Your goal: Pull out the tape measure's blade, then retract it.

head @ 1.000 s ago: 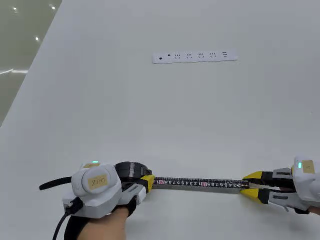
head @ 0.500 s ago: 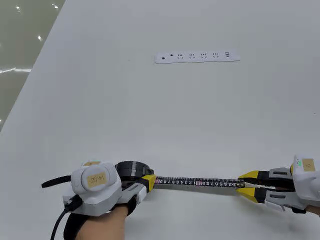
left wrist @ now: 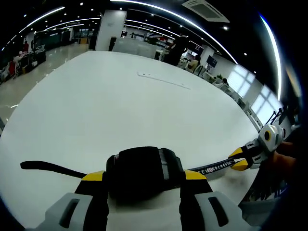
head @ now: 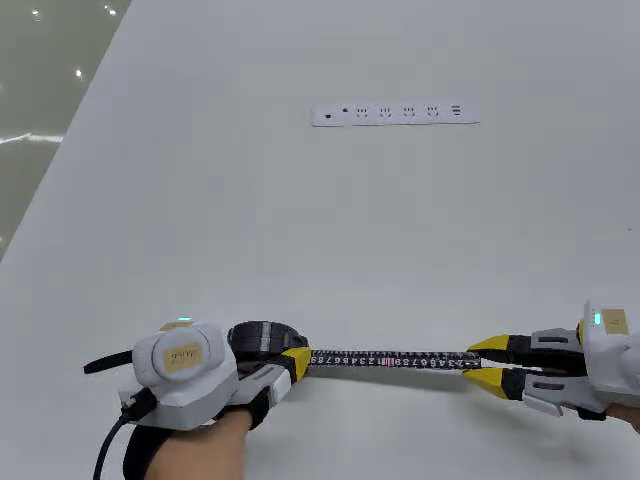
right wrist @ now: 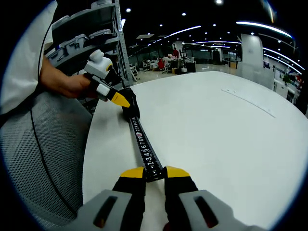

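Observation:
A black tape measure case point(head: 262, 340) rests on the white table near the front edge, and my left gripper point(head: 281, 361) is shut on it. In the left gripper view the case point(left wrist: 144, 166) sits between the yellow-tipped jaws. The dark numbered blade point(head: 390, 359) runs right from the case, low over the table. My right gripper point(head: 486, 362) is shut on the blade's end. In the right gripper view the blade point(right wrist: 143, 147) stretches from my right gripper point(right wrist: 153, 174) to the case point(right wrist: 129, 108), held by the left gripper point(right wrist: 117, 98).
A white power strip point(head: 395, 114) lies far back on the table point(head: 300, 230). The case's black wrist strap point(head: 105, 362) trails left. The table's left edge point(head: 60, 160) drops to a glossy floor. Metal shelving point(right wrist: 91, 33) stands behind the left hand.
My right gripper has moved left toward the case with the blade end in it, so less blade shows. The left gripper and the case stay almost in place.

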